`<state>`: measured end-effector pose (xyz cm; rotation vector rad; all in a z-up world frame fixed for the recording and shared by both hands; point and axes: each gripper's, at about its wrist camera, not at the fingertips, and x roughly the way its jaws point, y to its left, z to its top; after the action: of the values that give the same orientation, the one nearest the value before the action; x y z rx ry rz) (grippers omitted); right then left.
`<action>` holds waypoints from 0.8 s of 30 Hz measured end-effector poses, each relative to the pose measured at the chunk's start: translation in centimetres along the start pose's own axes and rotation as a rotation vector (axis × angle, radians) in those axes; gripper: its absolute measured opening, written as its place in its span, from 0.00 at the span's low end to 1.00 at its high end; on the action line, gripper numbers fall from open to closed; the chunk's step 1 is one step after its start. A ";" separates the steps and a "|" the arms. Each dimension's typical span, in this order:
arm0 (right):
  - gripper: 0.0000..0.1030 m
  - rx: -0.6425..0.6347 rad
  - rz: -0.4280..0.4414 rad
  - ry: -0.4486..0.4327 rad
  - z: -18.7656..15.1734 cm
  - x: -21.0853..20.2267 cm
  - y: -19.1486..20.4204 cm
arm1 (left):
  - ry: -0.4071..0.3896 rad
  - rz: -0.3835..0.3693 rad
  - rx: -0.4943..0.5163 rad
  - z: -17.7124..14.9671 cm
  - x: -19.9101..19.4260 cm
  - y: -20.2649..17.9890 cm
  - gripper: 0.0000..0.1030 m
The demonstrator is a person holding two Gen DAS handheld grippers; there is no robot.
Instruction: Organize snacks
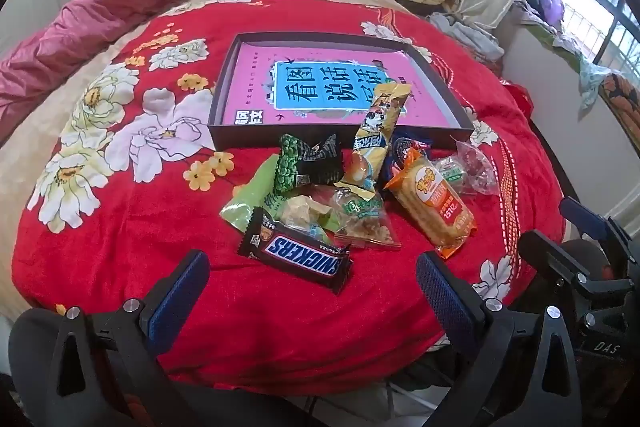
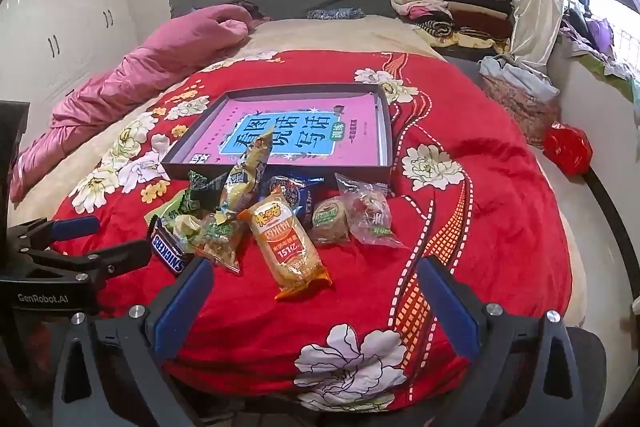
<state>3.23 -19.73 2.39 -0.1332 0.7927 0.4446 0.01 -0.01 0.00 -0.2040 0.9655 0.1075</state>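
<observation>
A loose heap of wrapped snacks lies on the red floral blanket (image 1: 168,211), low in the centre of both views. Nearest is a Snickers bar (image 1: 298,255), flat and slanted. Behind it sit a pale green packet (image 1: 250,197), a dark green pea packet (image 1: 310,163) and a clear bag of nuts (image 1: 360,215). An orange rice-cracker pack (image 1: 434,205) lies lengthwise to the right, with a blue packet (image 2: 294,193) behind it and two clear-wrapped sweets (image 2: 362,213) beside it. A long yellow packet (image 1: 378,135) leans over the near wall of the shallow dark box (image 1: 440,79), which holds a pink book (image 1: 320,87).
</observation>
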 end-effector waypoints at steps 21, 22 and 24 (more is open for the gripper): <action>1.00 -0.007 0.017 -0.005 0.1 0.1 0.4 | 0.022 -0.013 -0.015 0.1 -0.1 0.3 1.00; 1.00 -0.006 0.018 -0.006 0.1 0.1 0.4 | 0.001 0.024 0.012 0.0 -0.2 0.2 1.00; 1.00 -0.007 0.015 -0.007 0.2 0.2 0.5 | -0.008 0.030 0.018 0.0 -0.2 0.2 1.00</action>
<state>3.22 -19.20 2.41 -0.1316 0.7855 0.4619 -0.10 0.17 0.12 -0.1724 0.9618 0.1266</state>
